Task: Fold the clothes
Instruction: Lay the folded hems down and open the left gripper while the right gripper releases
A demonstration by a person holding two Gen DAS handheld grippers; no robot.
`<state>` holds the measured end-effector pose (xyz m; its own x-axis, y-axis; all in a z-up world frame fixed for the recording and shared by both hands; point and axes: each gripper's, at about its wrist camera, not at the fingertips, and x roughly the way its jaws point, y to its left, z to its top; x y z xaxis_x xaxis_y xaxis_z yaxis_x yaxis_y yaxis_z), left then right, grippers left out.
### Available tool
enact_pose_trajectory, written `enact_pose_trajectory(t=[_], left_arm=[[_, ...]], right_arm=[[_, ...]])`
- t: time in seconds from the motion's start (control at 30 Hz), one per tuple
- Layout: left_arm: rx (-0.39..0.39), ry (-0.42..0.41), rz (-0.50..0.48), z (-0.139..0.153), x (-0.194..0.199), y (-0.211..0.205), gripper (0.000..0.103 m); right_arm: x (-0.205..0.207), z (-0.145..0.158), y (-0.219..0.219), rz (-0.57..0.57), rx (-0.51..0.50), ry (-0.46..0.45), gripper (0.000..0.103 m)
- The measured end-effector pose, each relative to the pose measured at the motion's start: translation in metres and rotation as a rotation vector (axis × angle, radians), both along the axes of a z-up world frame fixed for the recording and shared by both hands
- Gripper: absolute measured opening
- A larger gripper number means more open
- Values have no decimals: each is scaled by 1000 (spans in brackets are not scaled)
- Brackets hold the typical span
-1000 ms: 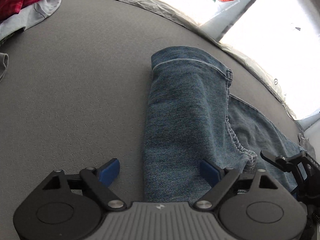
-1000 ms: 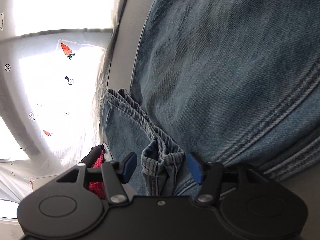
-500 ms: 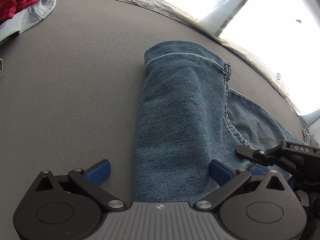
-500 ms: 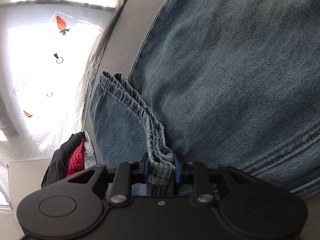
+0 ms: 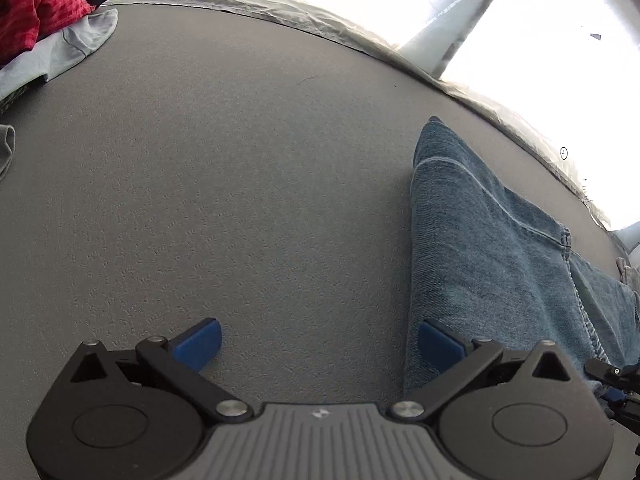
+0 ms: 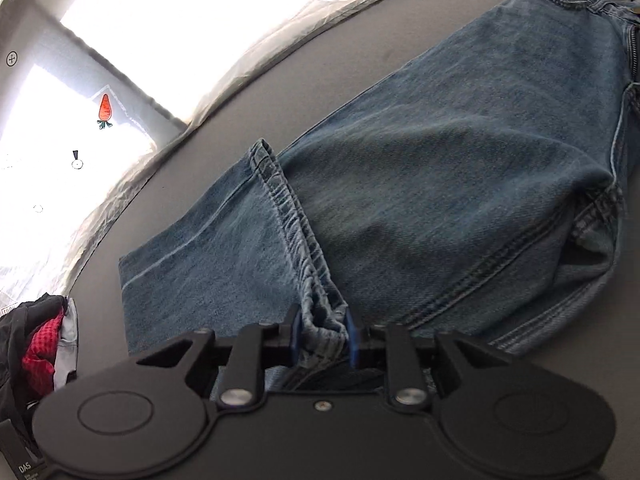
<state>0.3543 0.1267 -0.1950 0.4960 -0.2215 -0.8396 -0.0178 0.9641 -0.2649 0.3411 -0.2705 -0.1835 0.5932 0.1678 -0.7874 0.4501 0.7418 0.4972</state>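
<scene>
A pair of blue denim jeans [image 6: 460, 184] lies on a dark grey textured table [image 5: 240, 184], with the lower legs doubled back over the upper legs so the hem [image 6: 288, 216] crosses the middle of the garment. The waistband, with its button and fly, sits at the far right.

Denim like this is likely heavy and fairly stiff, not slippery or fragile; it should hold a crease but drag on the table. The thick stitched hems and seams look like the surest places to grip.

The right gripper [image 6: 322, 334] is closed tightly on the bunched near end of the hem, the cloth pinched between its blue pads. The left gripper [image 5: 318, 344] hangs wide apart over bare table with nothing in it; its right pad sits at the left edge of the folded leg.

The fabric is mid-blue, faded, with pale double stitching. A heap of red, black and pale grey clothes [image 5: 40, 28] lies at the far left.
</scene>
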Motion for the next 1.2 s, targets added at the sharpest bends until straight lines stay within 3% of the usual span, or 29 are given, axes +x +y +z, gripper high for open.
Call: enact_pose_trajectory(t=[0.1, 0.2, 0.43, 0.5, 0.6, 0.7, 0.83, 1.0, 1.2], left_arm=[[72, 5, -29, -1, 2, -13, 103], [106, 6, -47, -2, -1, -16, 103], [137, 17, -53, -3, 5, -19, 103], [141, 17, -53, -4, 6, -19, 103], [152, 18, -52, -3, 5, -21, 103], [180, 21, -62, -3, 4, -26, 103], [273, 18, -108, -7, 2, -40, 103], [271, 20, -100, -6, 3, -40, 103], [272, 19, -103, -5, 2, -41, 103]], right_arm=[[-3, -14, -6, -15, 19, 9, 34], [9, -13, 0, 38, -52, -7, 47], [37, -14, 17, 175, -197, -45, 49], [44, -16, 26, 223, -225, -55, 48], [51, -15, 35, 277, -285, -65, 18], [43, -7, 26, 219, -253, -105, 17], [34, 5, 18, 159, -369, -105, 17], [33, -12, 5, 140, -364, -40, 20], [34, -17, 6, 137, -371, -26, 22]])
